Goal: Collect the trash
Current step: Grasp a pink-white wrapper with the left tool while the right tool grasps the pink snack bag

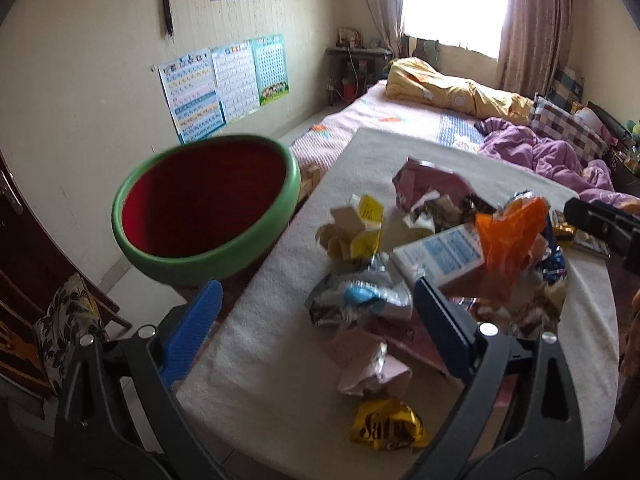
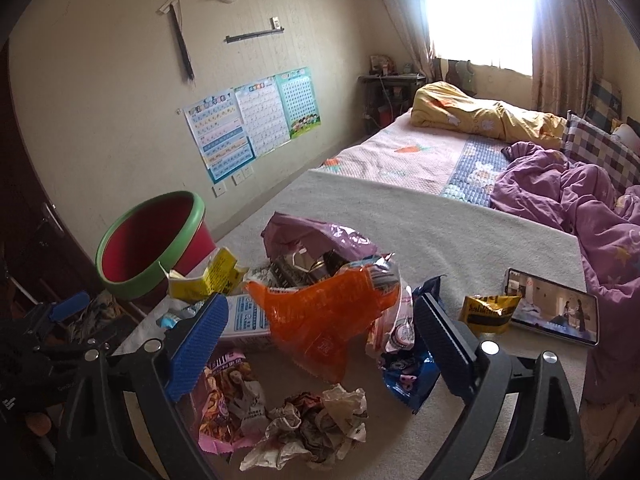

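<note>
A heap of wrappers, crumpled paper and small boxes lies on a white cloth-covered table (image 1: 256, 344). A red bin with a green rim (image 1: 204, 208) stands off its left edge; it also shows in the right wrist view (image 2: 150, 242). My left gripper (image 1: 320, 292) is open and empty, hovering over a silver and blue wrapper (image 1: 360, 300) near a crumpled pink paper (image 1: 372, 364) and a yellow wrapper (image 1: 386, 426). My right gripper (image 2: 322, 308) is open, its jaws either side of an orange wrapper (image 2: 320, 320), not touching it. Crumpled paper (image 2: 316, 424) lies below it.
A phone (image 2: 554, 306) with a lit screen lies on the table at the right, beside a yellow packet (image 2: 488, 312). A bed (image 2: 440, 152) with purple and yellow bedding runs behind the table. A chair with a patterned cushion (image 1: 68, 324) stands at the left.
</note>
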Tool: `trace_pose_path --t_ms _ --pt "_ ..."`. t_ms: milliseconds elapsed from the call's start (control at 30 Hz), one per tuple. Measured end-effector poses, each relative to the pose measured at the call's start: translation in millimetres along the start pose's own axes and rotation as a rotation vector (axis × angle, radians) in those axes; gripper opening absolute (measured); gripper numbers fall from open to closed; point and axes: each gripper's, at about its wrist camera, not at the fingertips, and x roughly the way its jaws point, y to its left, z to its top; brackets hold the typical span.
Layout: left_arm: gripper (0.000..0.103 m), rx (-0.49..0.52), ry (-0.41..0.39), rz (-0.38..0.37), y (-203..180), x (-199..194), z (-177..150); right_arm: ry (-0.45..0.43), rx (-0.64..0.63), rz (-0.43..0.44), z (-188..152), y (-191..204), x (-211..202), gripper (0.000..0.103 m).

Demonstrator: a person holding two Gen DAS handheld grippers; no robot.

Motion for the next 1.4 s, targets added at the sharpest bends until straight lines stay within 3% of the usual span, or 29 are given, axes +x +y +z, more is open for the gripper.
trace_pose_path --t_ms 133,233,400,500,567,667,867,1000,1200,1333,1400 --pt "0.083 -0.028 0.130 -0.036 1 25 -19 0.060 -0.015 0.047 -8 7 12 0.082" --pt "0.075 -0.039 0.199 -0.061 2 41 -27 0.096 -0.027 0.097 -12 15 17 0.070" --pt "0.062 -0.056 0.240 -0.127 1 52 -30 0.156 -0.054 0.167 -19 25 23 0.049" --pt "0.045 -0.058 0.254 -0.173 -1 58 -31 0.194 -0.054 0.211 -23 29 25 0.039" --pt "0.031 -0.074 0.256 -0.202 0 60 -30 0.222 -0.054 0.238 -25 32 26 0.038" --pt "0.020 -0.054 0.233 -0.202 -5 54 -29 0.255 -0.075 0.273 -29 38 23 0.038" --pt "0.018 -0.056 0.180 -0.193 -4 40 -21 0.307 -0.123 0.257 -39 50 35 0.041" --pt "0.018 -0.045 0.124 -0.187 -2 25 -15 0.356 -0.139 0.226 -44 53 47 0.063" --pt "0.018 -0.049 0.057 -0.173 6 12 -2 0.406 -0.170 0.218 -47 61 62 0.074" --pt "0.018 -0.058 0.039 -0.170 12 10 4 0.432 -0.204 0.193 -51 69 70 0.074" --pt "0.018 -0.062 0.028 -0.170 16 9 7 0.441 -0.229 0.181 -53 75 70 0.056"
